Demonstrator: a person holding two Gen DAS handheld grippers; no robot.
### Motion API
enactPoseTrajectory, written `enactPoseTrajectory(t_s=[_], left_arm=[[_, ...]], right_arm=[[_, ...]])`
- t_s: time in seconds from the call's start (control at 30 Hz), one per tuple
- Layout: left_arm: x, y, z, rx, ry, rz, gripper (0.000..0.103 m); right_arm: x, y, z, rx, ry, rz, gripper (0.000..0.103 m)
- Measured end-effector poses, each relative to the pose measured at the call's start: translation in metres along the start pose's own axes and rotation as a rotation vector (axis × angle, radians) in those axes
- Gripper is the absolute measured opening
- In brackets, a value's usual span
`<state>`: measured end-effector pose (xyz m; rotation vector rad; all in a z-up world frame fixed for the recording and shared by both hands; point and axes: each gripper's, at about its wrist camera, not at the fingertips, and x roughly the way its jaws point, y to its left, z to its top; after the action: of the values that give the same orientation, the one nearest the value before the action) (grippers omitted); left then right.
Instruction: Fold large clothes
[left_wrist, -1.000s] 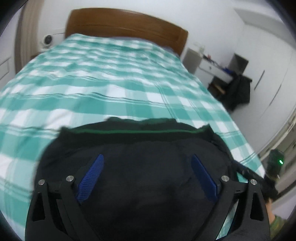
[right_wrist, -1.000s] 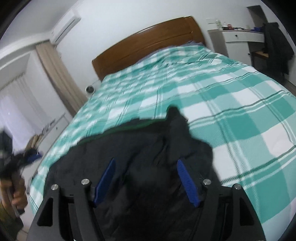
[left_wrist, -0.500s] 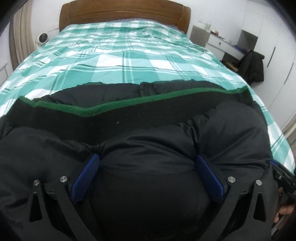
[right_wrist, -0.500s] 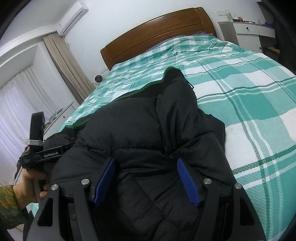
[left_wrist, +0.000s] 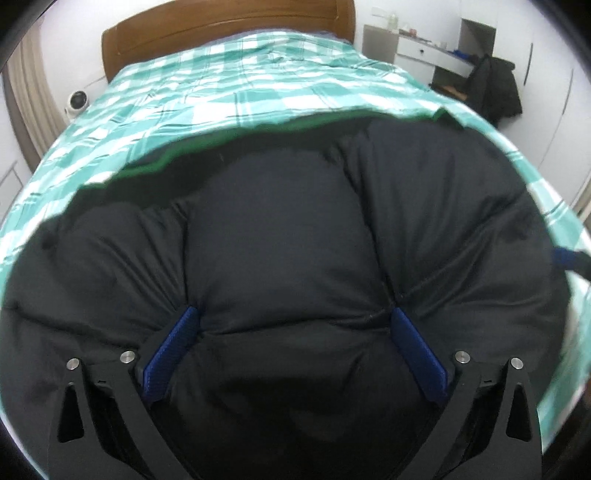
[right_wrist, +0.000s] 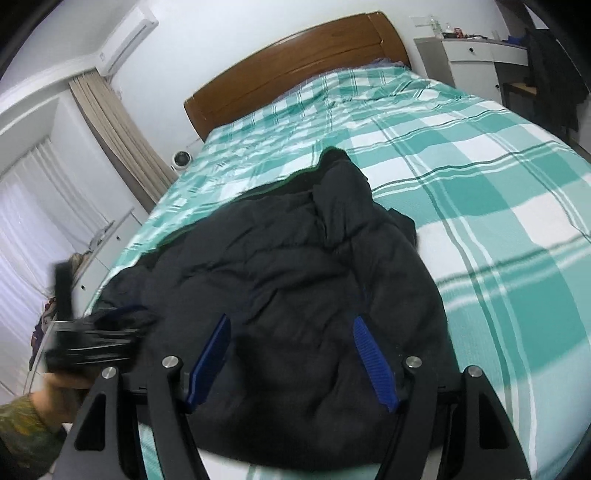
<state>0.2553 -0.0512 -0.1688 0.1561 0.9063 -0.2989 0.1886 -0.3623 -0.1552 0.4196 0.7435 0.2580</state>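
A black puffer jacket (right_wrist: 295, 288) with a green-edged lining lies at the foot of the bed; it fills most of the left wrist view (left_wrist: 288, 251). My left gripper (left_wrist: 291, 317) has its blue pads wide apart with bulging jacket fabric between them; a firm grip does not show. It also appears blurred at the left of the right wrist view (right_wrist: 92, 339). My right gripper (right_wrist: 291, 325) is open, its fingers spread over the near part of the jacket.
The bed has a teal and white plaid cover (right_wrist: 461, 155) and a wooden headboard (right_wrist: 295, 70). A white desk (right_wrist: 480, 55) and a dark coat on a chair (left_wrist: 495, 88) stand at the right. Curtains (right_wrist: 114, 133) and a small fan (right_wrist: 181, 159) are at the left.
The jacket has been spread down flatter onto the bed. Both grippers have shifted over it, and the left gripper is blurred with motion in the right wrist view.
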Motion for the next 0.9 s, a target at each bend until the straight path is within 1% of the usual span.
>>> enactPoseTrajectory(t_s=[0.07,0.17,0.27,0.33,0.4,0.47,0.53,0.6,0.67,0.77,0.83,0.87,0.9], left_arm=[[0.006,-0.003,-0.002,0.009,-0.009,0.014,0.102],[0.001,0.001,-0.003,-0.001,-0.011,-0.011,0.102],[-0.024,0.002,-0.012,-0.016,-0.007,-0.049,0.1],[-0.046,-0.003,-0.027,-0.006,-0.033,-0.056,0.1],[-0.052,-0.011,-0.039,0.024,-0.034,-0.043,0.1],[-0.051,-0.019,-0.049,0.05,-0.047,-0.008,0.101],[-0.04,-0.019,-0.053,0.043,-0.049,-0.002,0.102],[-0.032,-0.019,-0.054,0.06,-0.058,0.002,0.102],[-0.031,-0.019,-0.053,0.065,-0.052,0.003,0.102],[-0.044,-0.021,-0.051,0.046,-0.021,-0.004,0.099],[-0.06,-0.023,-0.057,0.041,-0.032,-0.02,0.099],[-0.064,-0.027,-0.064,0.059,-0.034,-0.014,0.099],[-0.063,-0.032,-0.069,0.087,-0.03,0.008,0.099]], right_arm=[[-0.014,0.0,-0.01,0.028,-0.01,0.006,0.071],[-0.029,-0.002,-0.024,0.057,-0.002,0.02,0.071],[-0.044,0.005,-0.034,0.02,0.021,0.023,0.071],[-0.057,0.008,-0.038,-0.006,0.012,0.037,0.071],[-0.07,0.011,-0.044,-0.017,0.008,0.049,0.071],[-0.075,0.011,-0.05,-0.015,0.015,0.051,0.071],[-0.075,0.01,-0.052,-0.007,0.02,0.046,0.071],[-0.075,0.009,-0.053,0.009,0.022,0.038,0.071],[-0.077,0.009,-0.054,0.022,0.017,0.043,0.071],[-0.081,0.014,-0.052,0.005,0.006,0.044,0.071],[-0.085,0.017,-0.05,-0.015,-0.005,0.04,0.071],[-0.086,0.017,-0.05,-0.018,-0.01,0.042,0.071],[-0.087,0.018,-0.051,-0.019,-0.011,0.045,0.071]])
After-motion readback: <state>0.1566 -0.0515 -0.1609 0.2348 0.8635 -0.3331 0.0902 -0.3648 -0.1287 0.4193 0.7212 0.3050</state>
